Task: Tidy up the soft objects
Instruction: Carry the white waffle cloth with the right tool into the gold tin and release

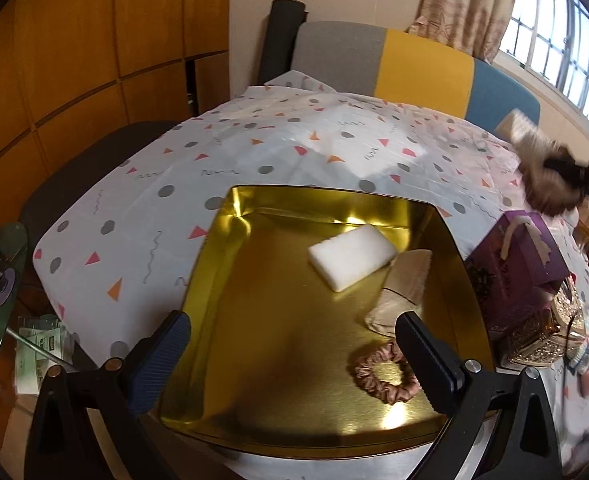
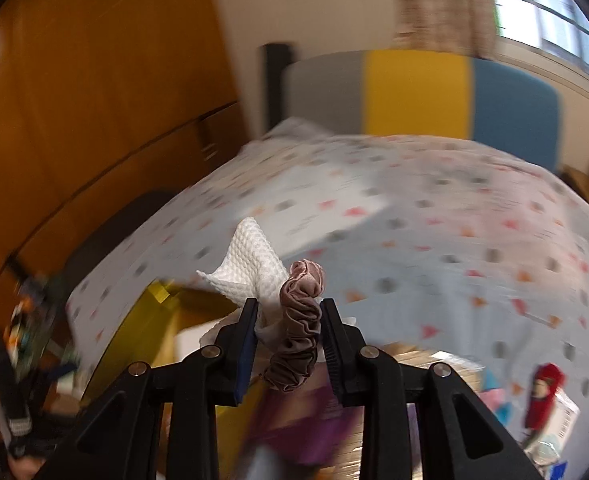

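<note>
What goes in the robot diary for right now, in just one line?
right gripper: holding brown scrunchie and white cloth | left gripper: open over gold tray

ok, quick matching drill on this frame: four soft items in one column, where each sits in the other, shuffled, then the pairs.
Items
1. white sponge
2. pink scrunchie
3. brown scrunchie
4. beige pouch

Places
A. clamped in the right gripper with a white waffle cloth
B. gold tray, near front edge, beside the left gripper's right jaw
C. gold tray, toward the back
D. gold tray, right side, just in front of the sponge

Pairs: 1-C, 2-B, 3-A, 4-D
</note>
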The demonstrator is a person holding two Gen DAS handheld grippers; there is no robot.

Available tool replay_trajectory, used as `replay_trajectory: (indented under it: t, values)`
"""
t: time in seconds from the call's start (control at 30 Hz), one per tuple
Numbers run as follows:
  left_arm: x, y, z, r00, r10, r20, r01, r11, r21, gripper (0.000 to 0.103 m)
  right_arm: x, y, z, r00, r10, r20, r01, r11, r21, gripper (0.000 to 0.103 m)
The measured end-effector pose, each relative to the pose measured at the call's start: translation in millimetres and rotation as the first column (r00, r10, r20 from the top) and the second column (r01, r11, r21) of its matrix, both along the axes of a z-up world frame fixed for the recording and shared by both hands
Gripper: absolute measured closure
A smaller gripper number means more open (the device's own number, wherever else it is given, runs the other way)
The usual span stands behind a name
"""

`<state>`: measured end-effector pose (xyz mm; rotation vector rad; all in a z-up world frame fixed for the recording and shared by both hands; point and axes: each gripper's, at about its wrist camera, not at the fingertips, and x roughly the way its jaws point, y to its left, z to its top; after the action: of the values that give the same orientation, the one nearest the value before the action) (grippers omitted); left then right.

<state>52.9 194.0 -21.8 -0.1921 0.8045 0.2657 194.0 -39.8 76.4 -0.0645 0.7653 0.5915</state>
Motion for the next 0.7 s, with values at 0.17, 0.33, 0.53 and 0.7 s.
replay_trajectory:
  t: [0.17, 0.33, 0.53, 0.7]
  values:
    - [-6, 14, -2, 0.999, 0.032, 0.002, -0.032, 0.999, -0.016, 0.000, -33, 52, -33, 0.987, 0.150, -0.053, -0.154, 0.985, -0.077, 0.073]
    - [-10, 19, -4, 0.999, 0.041, 0.001, -0.041, 0.999, -0.024, 0.000, -51, 71, -73, 0.972, 0.196, -0.128, -0.214, 0.966, -0.145, 0.073]
    - [-12, 17, -6, 1.000, 0.031, 0.003, -0.031, 0.999, -0.028, 0.000, -53, 75, -108, 0.960, 0.186, -0.207, -0.227, 0.955, -0.192, 0.066]
    - [-14, 16, -4, 1.000, 0.024, 0.010, -0.024, 0.999, -0.024, 0.000, -52, 72, -124, 0.959, 0.154, -0.239, -0.204, 0.958, -0.201, 0.058]
